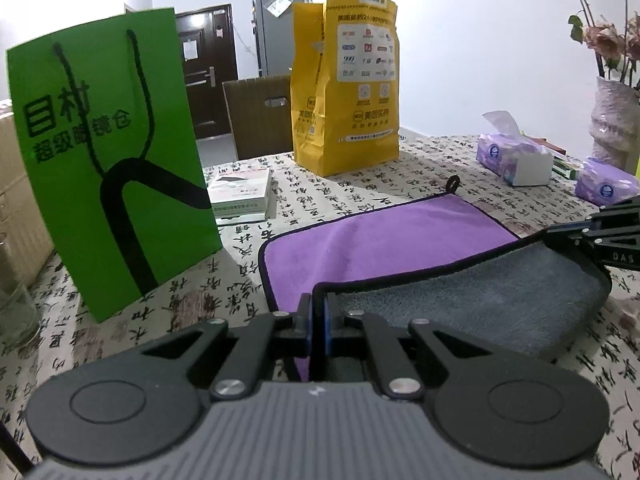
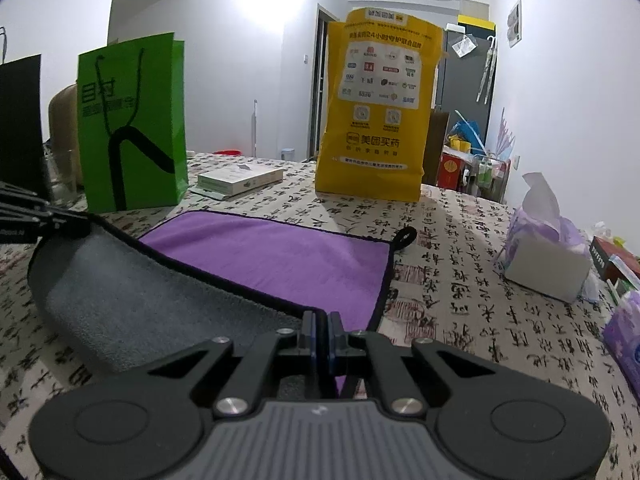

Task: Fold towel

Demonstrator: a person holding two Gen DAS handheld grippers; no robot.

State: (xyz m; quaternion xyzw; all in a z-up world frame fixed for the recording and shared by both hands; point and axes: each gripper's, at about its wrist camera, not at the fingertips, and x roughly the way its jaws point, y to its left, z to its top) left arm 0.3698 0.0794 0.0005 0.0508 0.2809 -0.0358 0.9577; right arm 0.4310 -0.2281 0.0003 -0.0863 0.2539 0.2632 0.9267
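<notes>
A towel, purple on one face (image 1: 384, 240) and grey on the other (image 1: 480, 296), lies on the table with its near edge lifted and turned over, so the grey side shows. My left gripper (image 1: 319, 300) is shut on the towel's near left corner. My right gripper (image 2: 320, 318) is shut on the near right corner. The purple face (image 2: 280, 256) and the grey flap (image 2: 132, 292) show in the right wrist view. Each gripper appears at the edge of the other's view, the right (image 1: 600, 236) and the left (image 2: 44, 216). A black hanging loop (image 1: 453, 182) sits at the towel's far corner.
A green paper bag (image 1: 108, 156) stands at the left and a yellow paper bag (image 1: 348, 92) at the back. A small white box (image 1: 240, 196) lies between them. Tissue packs (image 1: 516, 156) and a vase of flowers (image 1: 616, 120) stand at the right. The tablecloth (image 1: 320, 196) bears calligraphy print.
</notes>
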